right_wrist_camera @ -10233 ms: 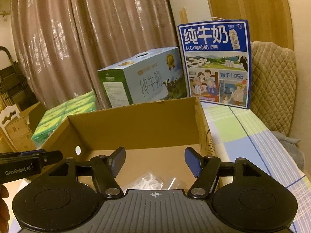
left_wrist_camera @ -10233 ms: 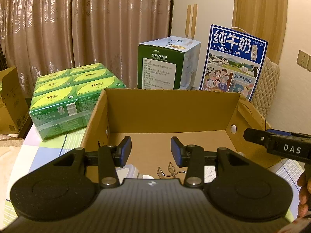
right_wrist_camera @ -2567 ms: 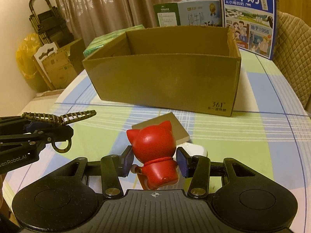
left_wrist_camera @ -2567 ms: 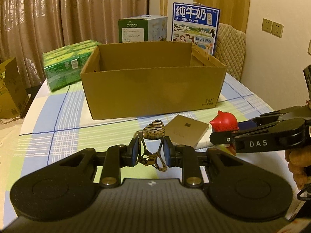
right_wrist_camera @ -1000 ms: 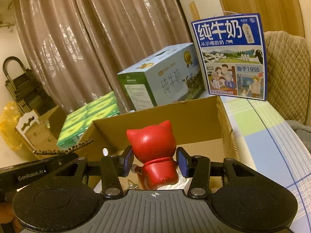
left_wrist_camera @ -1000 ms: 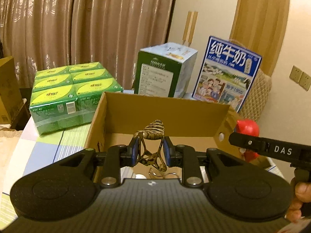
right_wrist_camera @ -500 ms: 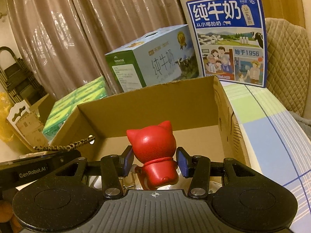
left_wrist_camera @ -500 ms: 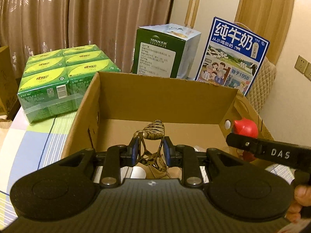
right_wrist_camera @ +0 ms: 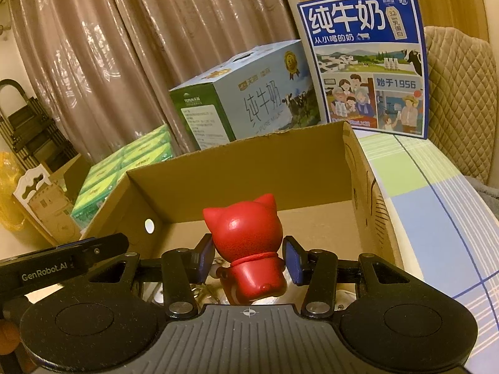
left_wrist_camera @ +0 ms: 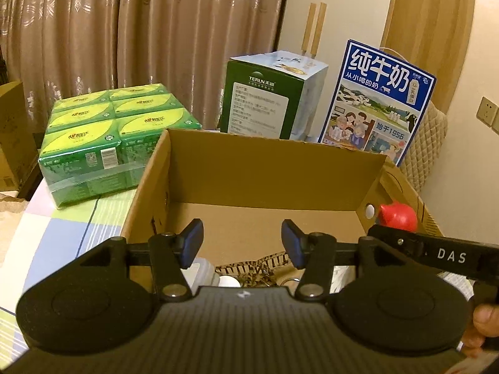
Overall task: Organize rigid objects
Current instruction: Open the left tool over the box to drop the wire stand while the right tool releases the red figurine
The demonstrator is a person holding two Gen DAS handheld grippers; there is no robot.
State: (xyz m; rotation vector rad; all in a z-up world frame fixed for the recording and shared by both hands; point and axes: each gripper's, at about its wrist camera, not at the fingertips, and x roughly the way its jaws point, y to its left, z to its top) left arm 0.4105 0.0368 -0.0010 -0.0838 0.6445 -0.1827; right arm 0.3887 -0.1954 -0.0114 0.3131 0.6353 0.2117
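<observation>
Left gripper [left_wrist_camera: 242, 243]: your jaws gape wide, empty, above the cardboard box [left_wrist_camera: 274, 168].
Right gripper [right_wrist_camera: 249, 257]: your jaws clamp the red cat figurine [right_wrist_camera: 249, 243].
Bench [right_wrist_camera: 436, 187]: checked cloth; milk cartons [right_wrist_camera: 365, 62] at twelve o'clock.

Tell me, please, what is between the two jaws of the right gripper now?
The red cat figurine stands between the jaws of the right gripper, above the open cardboard box. The right wrist view shows this.

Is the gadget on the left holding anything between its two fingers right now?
No: the left gripper has its fingers spread apart with nothing between them, and the striped hair claw lies below in the cardboard box.
</observation>
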